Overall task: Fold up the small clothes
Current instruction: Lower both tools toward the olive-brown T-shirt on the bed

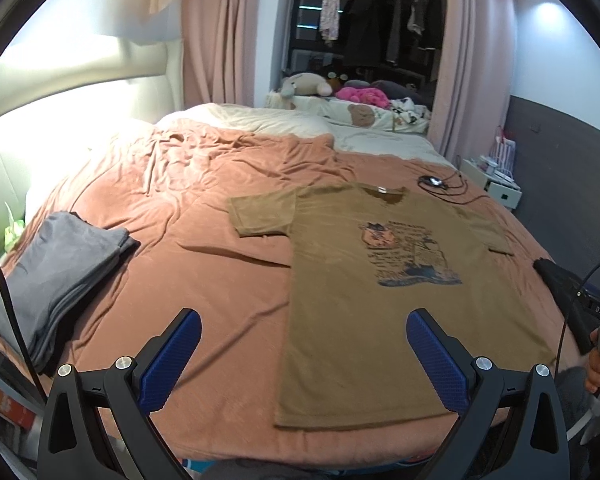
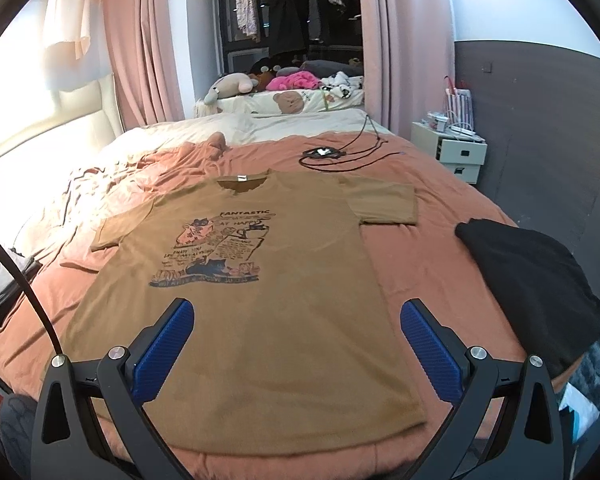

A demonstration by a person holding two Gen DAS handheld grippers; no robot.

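Observation:
A brown T-shirt with a printed picture lies flat and face up on the pink bedspread, hem toward me, both sleeves spread. It also shows in the right wrist view. My left gripper is open and empty above the shirt's left hem side. My right gripper is open and empty above the shirt's lower middle. The right gripper's body shows at the right edge of the left wrist view, held by a hand.
A folded grey stack lies at the bed's left edge. A black garment lies at the right edge. A black cable with a small device lies beyond the collar. Pillows, soft toys and a white nightstand stand farther back.

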